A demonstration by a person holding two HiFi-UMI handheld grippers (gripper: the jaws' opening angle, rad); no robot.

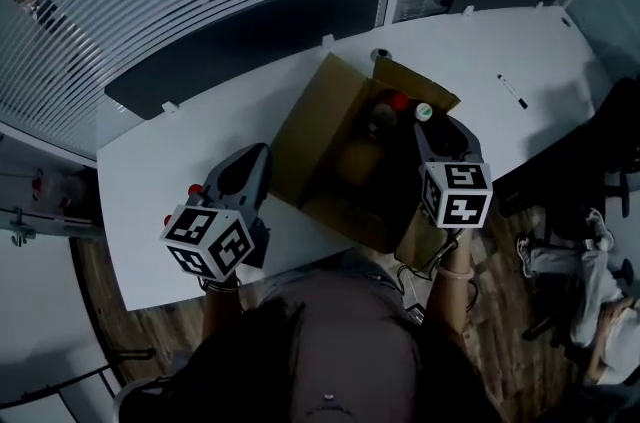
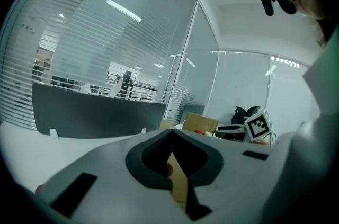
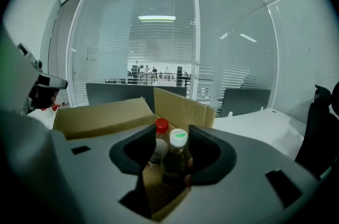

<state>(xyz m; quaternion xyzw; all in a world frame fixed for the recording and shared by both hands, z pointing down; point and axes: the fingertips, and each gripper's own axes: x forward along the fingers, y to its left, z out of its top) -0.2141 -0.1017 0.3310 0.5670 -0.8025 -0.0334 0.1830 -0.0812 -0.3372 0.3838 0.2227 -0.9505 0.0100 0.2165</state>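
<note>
An open cardboard box [image 1: 318, 116] stands on the white table [image 1: 160, 181]. Inside it are a red-capped bottle [image 1: 399, 101] and a bottle with a white and green cap [image 1: 424, 111]. My left gripper [image 1: 258, 151] is at the box's left side. In the left gripper view its jaws [image 2: 172, 138] meet at the tips with a cardboard flap [image 2: 181, 180] pinched between them. My right gripper [image 1: 432, 126] hovers over the box's right side. It stands open [image 3: 172, 151], with the white-capped bottle [image 3: 177, 149] and the red-capped bottle [image 3: 161, 133] framed between its jaws, not gripped.
A black pen [image 1: 512, 91] lies on the table's far right. A dark partition screen [image 1: 250, 31] runs along the table's far edge, with glass walls and blinds behind it. A black chair [image 1: 610, 161] and bags [image 1: 580, 261] crowd the floor at the right.
</note>
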